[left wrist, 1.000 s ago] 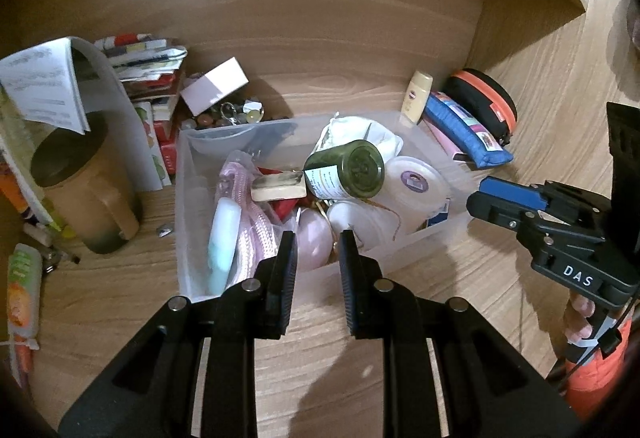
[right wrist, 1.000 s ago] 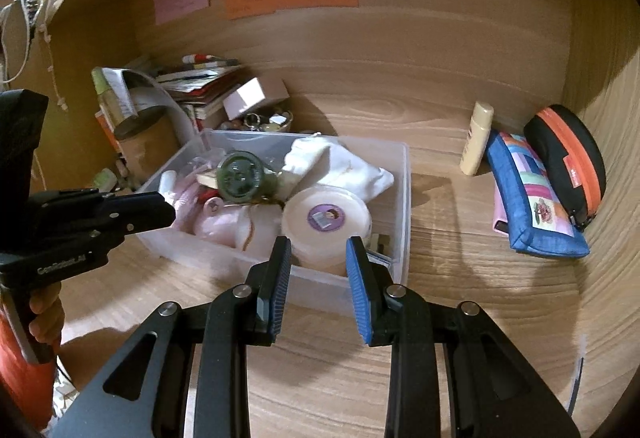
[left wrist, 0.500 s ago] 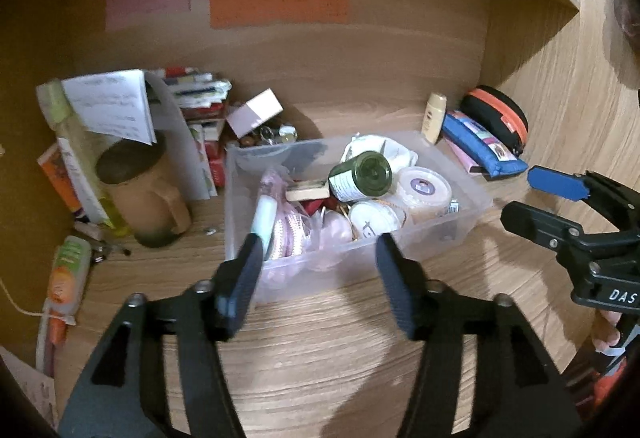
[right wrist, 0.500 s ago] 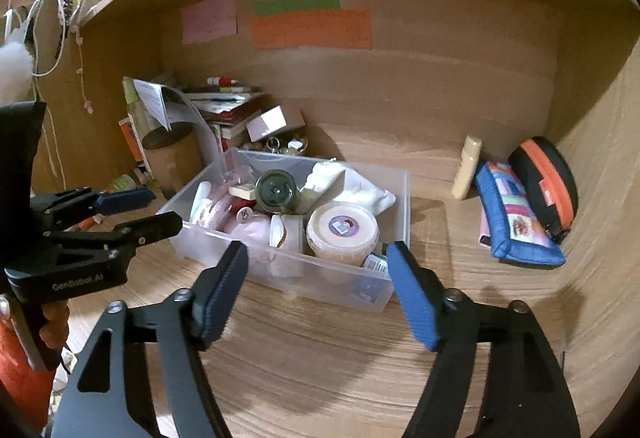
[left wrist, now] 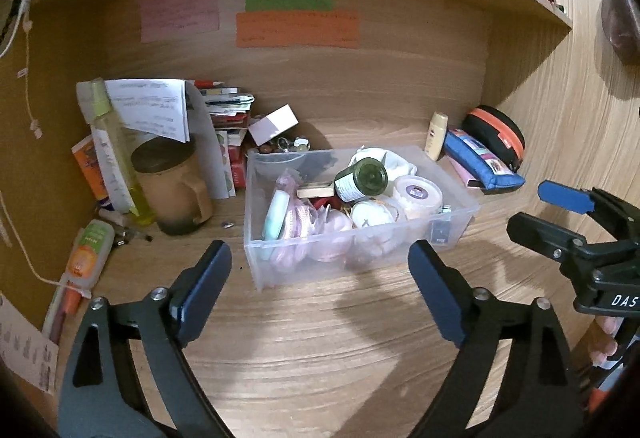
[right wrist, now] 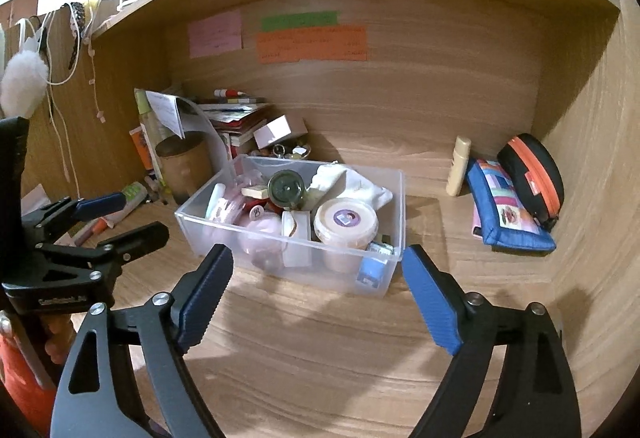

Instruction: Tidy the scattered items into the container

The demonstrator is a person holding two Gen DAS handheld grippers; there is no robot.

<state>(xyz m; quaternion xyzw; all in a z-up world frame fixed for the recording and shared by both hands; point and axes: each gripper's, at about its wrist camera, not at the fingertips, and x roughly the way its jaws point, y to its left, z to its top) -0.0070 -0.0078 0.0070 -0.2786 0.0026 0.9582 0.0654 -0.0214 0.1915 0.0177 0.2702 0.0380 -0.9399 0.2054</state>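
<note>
Both your left claw (left wrist: 320, 278) and right claw (right wrist: 316, 280) hang spread and empty, the filled clear plastic container (left wrist: 460, 215) at 12 o'clock, clearing room for another pick.

I see a clear container (right wrist: 394, 197) holding a dark green jar (right wrist: 286, 189) and pink items, a blue patchwork pouch (right wrist: 508, 213), a black case (right wrist: 532, 173) with orange zip, and blue-padded gripper fingers (right wrist: 430, 298).
</note>
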